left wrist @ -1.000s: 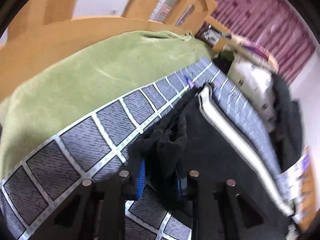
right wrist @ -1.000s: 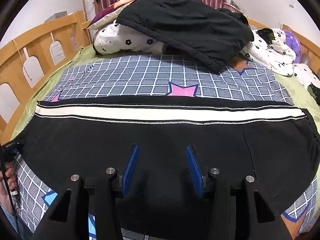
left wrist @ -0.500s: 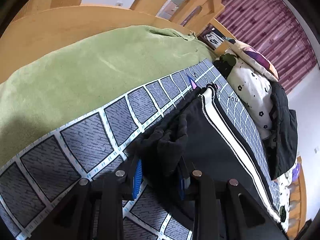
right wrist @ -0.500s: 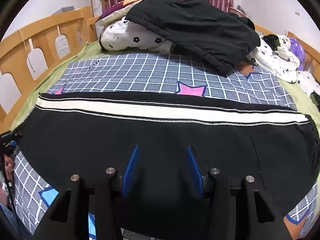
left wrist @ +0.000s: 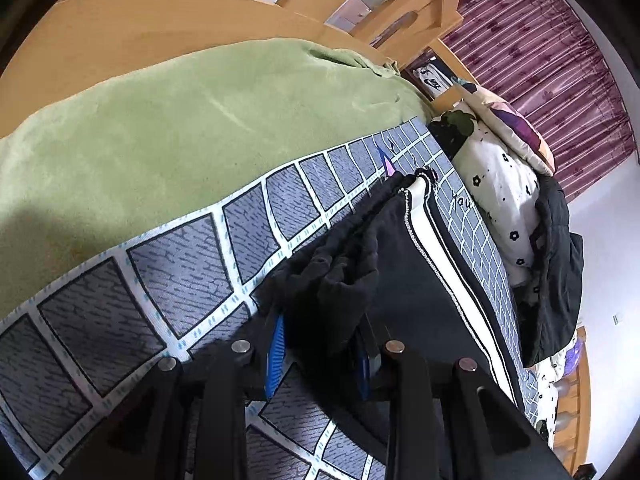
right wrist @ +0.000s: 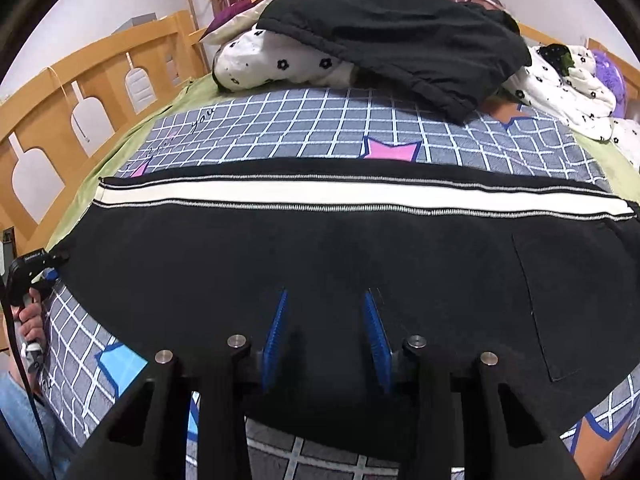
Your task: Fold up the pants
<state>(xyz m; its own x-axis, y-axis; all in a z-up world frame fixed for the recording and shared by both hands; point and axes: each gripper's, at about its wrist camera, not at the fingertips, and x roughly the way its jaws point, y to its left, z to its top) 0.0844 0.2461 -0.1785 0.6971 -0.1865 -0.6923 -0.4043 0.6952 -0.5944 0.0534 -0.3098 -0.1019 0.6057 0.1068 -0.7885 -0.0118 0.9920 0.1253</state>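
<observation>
So the black pants [right wrist: 320, 248] with the white side stripe are spread flat across the checked bedsheet [right wrist: 304, 120], and the left gripper [left wrist: 320, 354] is pinched tight on a bunched-up wad of the cuff end over at the far left. The right gripper [right wrist: 326, 336] sits over the near edge around the middle; its jaws have just been closing, fabric lies between the blue pads, but I can't tell if they actually press on it.

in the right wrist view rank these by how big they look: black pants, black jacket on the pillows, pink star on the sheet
1. black pants, widest thing in view, though nearest the camera.
2. black jacket, farther back, so its true size is unsure.
3. pink star, clearly smallest.
</observation>
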